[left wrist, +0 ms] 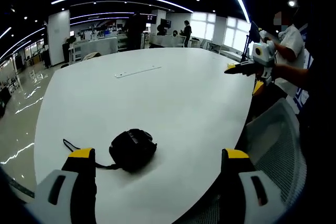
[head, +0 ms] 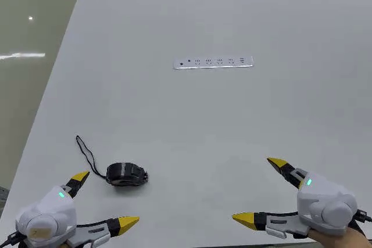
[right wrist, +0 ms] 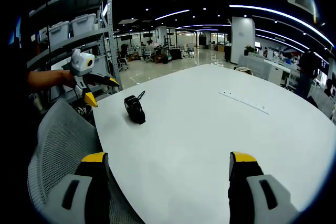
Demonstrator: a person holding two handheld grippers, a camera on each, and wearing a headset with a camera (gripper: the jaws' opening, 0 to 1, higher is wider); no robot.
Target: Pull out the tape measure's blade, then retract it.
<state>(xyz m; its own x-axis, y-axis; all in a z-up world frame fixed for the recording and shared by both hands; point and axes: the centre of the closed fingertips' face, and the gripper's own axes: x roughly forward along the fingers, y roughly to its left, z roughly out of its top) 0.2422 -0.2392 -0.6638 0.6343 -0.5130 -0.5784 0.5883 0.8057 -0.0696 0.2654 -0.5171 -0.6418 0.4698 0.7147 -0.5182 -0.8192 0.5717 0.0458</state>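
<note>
A black tape measure (head: 126, 174) lies on the white table (head: 221, 114) near its front left, with a thin black wrist cord (head: 87, 154) trailing off to the left. My left gripper (head: 106, 199) is open just in front of the tape measure (left wrist: 133, 149), which sits between its yellow-tipped jaws and a little ahead. My right gripper (head: 261, 191) is open at the front right over bare table, far from the tape measure (right wrist: 135, 109). Across the table the left gripper (right wrist: 100, 89) shows beside the tape measure, and the right gripper (left wrist: 242, 68) shows at the table's far edge.
A white power strip (head: 213, 63) lies flat at the table's middle, farther back. A grey mesh chair (right wrist: 58, 145) stands against the near edge. Shelves with bins (right wrist: 73, 24) stand behind. The glossy floor (head: 29, 39) drops off past the table's left edge.
</note>
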